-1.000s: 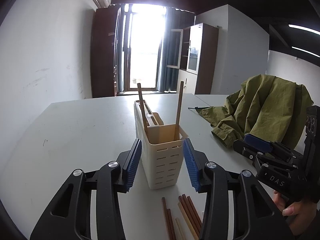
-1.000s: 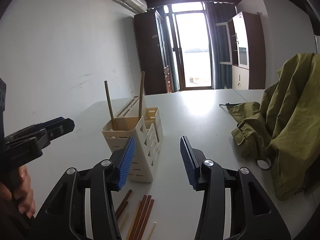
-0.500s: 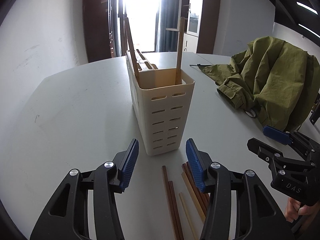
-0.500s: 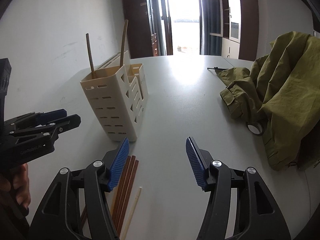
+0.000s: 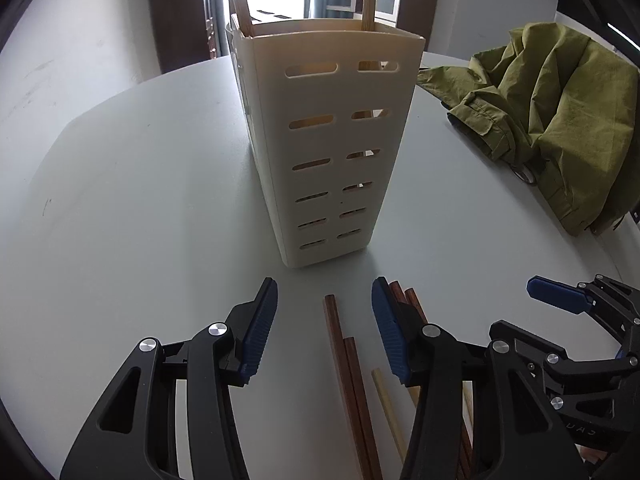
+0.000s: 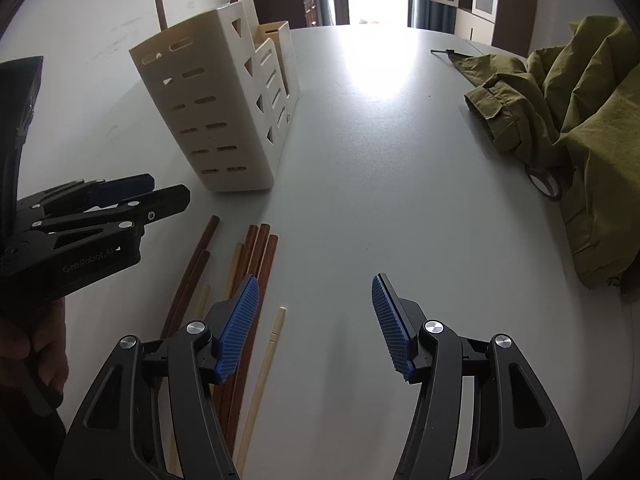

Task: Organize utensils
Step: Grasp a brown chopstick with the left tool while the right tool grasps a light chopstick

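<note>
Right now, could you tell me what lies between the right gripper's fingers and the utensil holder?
In the right wrist view, the chopsticks lie on the table between the right gripper and the holder; the remainder is bare.

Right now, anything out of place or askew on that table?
Yes: an olive jacket lies crumpled at the table's right side, unrelated to utensils. Loose chopsticks lie unsorted before the cream holder. Nothing spilled or damaged.

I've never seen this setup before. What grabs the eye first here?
A tall cream slotted holder stands mid-table with two sticks poking out of it. Loose chopsticks, dark brown and pale, lie on the table just in front of it, under both open grippers. An olive jacket is heaped at the right.
</note>
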`<state>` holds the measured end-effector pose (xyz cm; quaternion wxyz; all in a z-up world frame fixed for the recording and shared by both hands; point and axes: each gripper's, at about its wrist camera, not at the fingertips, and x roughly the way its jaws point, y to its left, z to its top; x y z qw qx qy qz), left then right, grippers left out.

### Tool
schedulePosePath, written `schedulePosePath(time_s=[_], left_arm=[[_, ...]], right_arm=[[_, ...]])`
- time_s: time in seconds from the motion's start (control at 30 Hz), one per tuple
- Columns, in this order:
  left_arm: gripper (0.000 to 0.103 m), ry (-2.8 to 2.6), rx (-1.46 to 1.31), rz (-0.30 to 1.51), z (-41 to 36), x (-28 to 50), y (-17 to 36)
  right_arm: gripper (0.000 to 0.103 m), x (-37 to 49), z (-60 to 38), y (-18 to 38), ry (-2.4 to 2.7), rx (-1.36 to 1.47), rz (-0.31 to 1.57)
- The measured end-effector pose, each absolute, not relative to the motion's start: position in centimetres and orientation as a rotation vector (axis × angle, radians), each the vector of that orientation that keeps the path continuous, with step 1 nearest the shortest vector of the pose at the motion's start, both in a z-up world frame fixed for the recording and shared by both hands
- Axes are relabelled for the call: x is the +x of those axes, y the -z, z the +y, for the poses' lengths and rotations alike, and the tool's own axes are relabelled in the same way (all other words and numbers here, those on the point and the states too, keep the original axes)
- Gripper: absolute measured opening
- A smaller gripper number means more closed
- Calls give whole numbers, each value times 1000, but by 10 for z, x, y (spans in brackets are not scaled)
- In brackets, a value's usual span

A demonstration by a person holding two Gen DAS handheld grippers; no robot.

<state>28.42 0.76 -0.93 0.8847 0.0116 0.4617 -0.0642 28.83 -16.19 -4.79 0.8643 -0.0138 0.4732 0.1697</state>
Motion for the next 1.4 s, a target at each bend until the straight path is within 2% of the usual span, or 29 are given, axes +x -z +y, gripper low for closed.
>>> schedulePosePath(time_s=[0.33, 0.63, 0.83, 0.93, 1.0, 1.1, 1.17, 1.4], left_arm=[[45, 139, 40, 1030, 5, 296, 32], [38, 142, 34, 1060, 2, 307, 45], [32, 149, 42, 1075, -5, 313, 53], [31, 146, 53, 1073, -7, 314, 56], [28, 144, 57, 1071, -8, 314, 56], [19, 132, 76, 1064, -9, 314, 57], [11, 128, 81, 1065, -8, 313, 57], [7, 127, 80, 1065, -4, 311, 56]], right_arm=[[58, 292, -152, 75, -351, -56, 1086], [50, 301, -146, 86, -341, -74, 1119], [38, 300, -141, 85, -338, -110, 1122], [38, 295, -135, 85, -337, -145, 1122], [38, 292, -131, 85, -338, -169, 1120], [36, 291, -130, 85, -346, -178, 1121], [27, 290, -130, 85, -356, -187, 1124], [8, 290, -125, 83, -412, -197, 1147]])
